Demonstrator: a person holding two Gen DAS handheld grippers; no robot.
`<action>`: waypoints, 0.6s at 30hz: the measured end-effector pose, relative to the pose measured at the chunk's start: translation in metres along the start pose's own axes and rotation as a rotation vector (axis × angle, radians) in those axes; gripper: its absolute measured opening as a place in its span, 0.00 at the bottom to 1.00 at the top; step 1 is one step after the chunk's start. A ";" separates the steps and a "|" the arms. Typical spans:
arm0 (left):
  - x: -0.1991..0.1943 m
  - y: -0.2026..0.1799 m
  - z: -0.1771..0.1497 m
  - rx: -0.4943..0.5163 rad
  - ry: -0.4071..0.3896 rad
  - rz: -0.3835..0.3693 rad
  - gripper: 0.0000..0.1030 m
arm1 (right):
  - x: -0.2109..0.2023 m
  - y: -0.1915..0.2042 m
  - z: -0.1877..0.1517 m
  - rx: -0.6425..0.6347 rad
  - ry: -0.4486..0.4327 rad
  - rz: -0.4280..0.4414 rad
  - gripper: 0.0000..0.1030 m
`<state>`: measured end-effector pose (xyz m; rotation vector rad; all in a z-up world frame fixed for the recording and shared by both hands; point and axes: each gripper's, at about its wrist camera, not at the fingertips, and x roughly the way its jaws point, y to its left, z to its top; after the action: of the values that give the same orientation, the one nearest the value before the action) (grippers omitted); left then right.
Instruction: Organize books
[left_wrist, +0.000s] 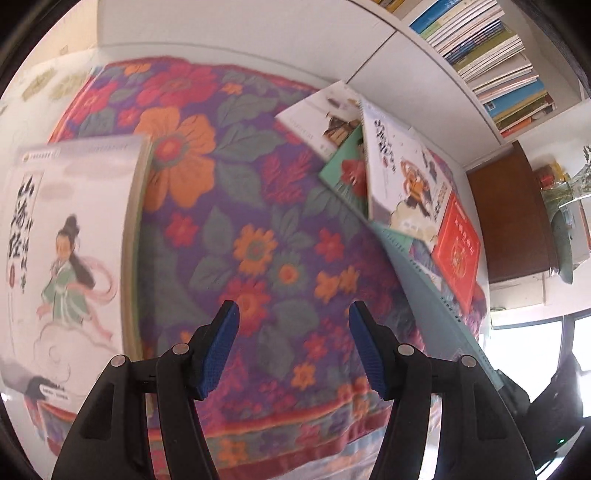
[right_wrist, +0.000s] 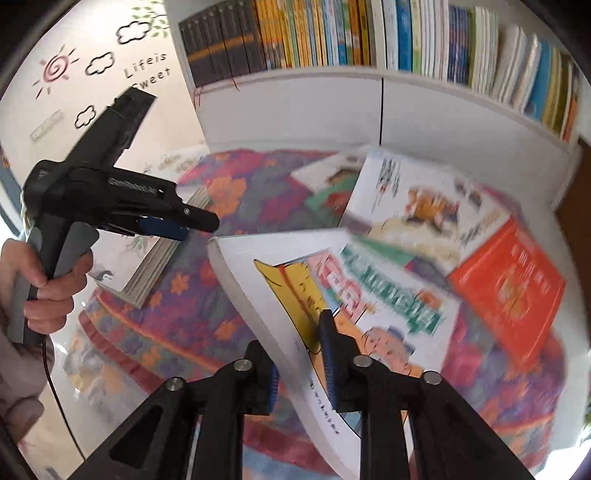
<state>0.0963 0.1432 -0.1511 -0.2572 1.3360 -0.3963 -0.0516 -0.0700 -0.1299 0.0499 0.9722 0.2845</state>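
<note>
My right gripper (right_wrist: 297, 354) is shut on a thick white book with a colourful cartoon cover (right_wrist: 332, 288) and holds it tilted above the floral cloth (right_wrist: 184, 295). My left gripper (left_wrist: 291, 325) is open and empty over the floral cloth (left_wrist: 258, 206); it also shows in the right wrist view (right_wrist: 177, 225). A white book with a running figure in green (left_wrist: 70, 251) lies at the left; it shows in the right wrist view (right_wrist: 155, 266) too. A loose pile lies at the right: a monkey-cover book (left_wrist: 402, 173), a red book (left_wrist: 458, 251), a green one (left_wrist: 347, 170).
A white bookshelf (right_wrist: 295, 103) packed with upright books (right_wrist: 332, 33) stands behind the cloth. A brown cabinet (left_wrist: 513, 218) stands at the right. A wall with sun and cloud stickers (right_wrist: 74, 74) is at the left.
</note>
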 end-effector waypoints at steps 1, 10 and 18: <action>0.002 0.003 -0.003 0.000 0.012 -0.003 0.57 | 0.005 0.005 -0.004 -0.007 0.015 -0.005 0.24; 0.007 0.002 -0.018 0.037 0.048 -0.021 0.57 | 0.026 0.018 -0.029 0.085 0.122 -0.002 0.38; 0.011 -0.016 -0.022 0.060 0.070 -0.033 0.57 | 0.018 0.011 -0.047 0.201 0.183 0.202 0.39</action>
<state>0.0746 0.1250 -0.1589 -0.2172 1.3875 -0.4765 -0.0834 -0.0589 -0.1688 0.3108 1.1781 0.3806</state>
